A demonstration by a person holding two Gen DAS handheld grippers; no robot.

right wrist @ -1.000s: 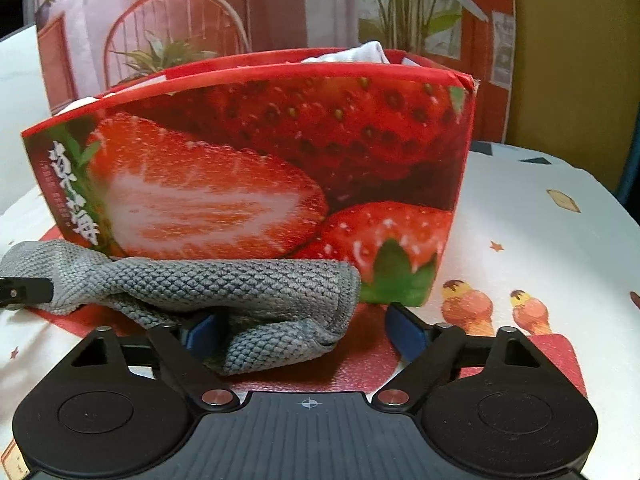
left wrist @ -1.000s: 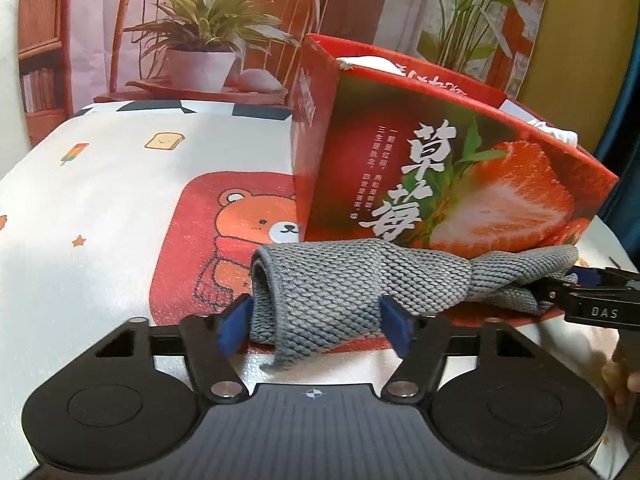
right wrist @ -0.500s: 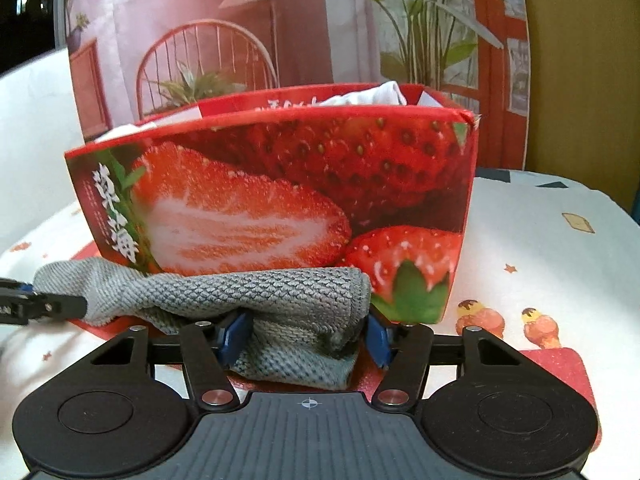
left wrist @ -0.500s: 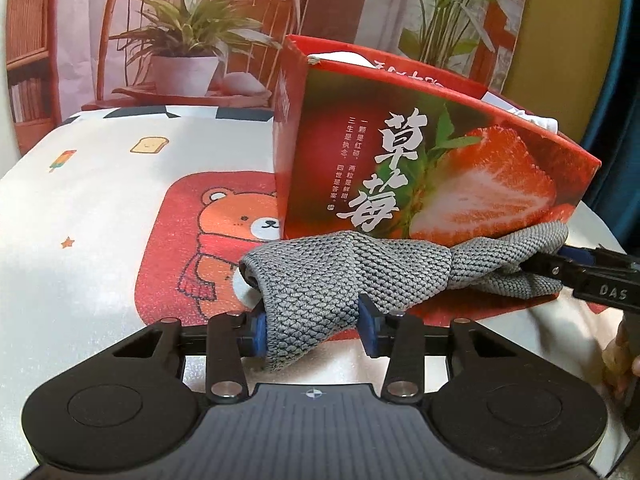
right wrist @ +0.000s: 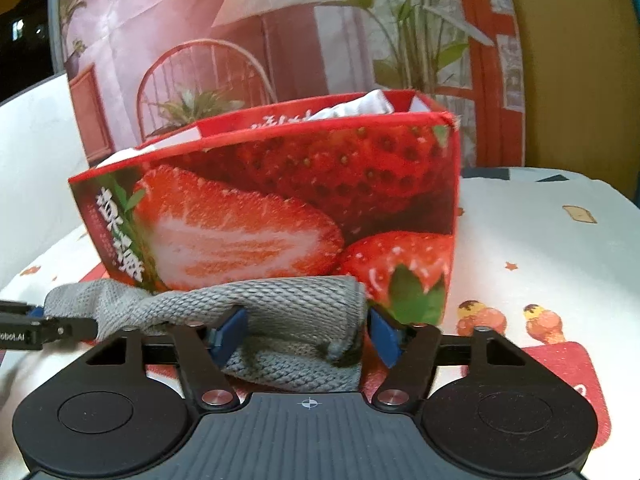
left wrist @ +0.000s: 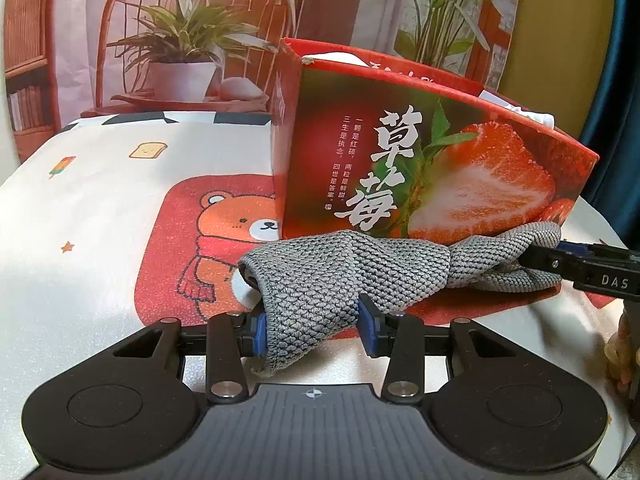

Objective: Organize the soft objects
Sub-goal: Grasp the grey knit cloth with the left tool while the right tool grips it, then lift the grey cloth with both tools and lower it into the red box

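With both my left claw and right claw clamped on the grey cloth, I should lift evenly over the strawberry box ahead.

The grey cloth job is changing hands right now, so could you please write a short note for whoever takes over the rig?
Left claw: shut on one end of the grey cloth.
Right claw: shut on the other end of the grey cloth, which runs bunched between the two claws.
Where things are: the cloth is in front of the strawberry box, low over the tablecloth. The box is open-topped and white fabric shows above its rim.
Done: both ends gripped.
Left: the cloth is not yet in the box; probably lift it over the rim, lower it inside and release both claws.
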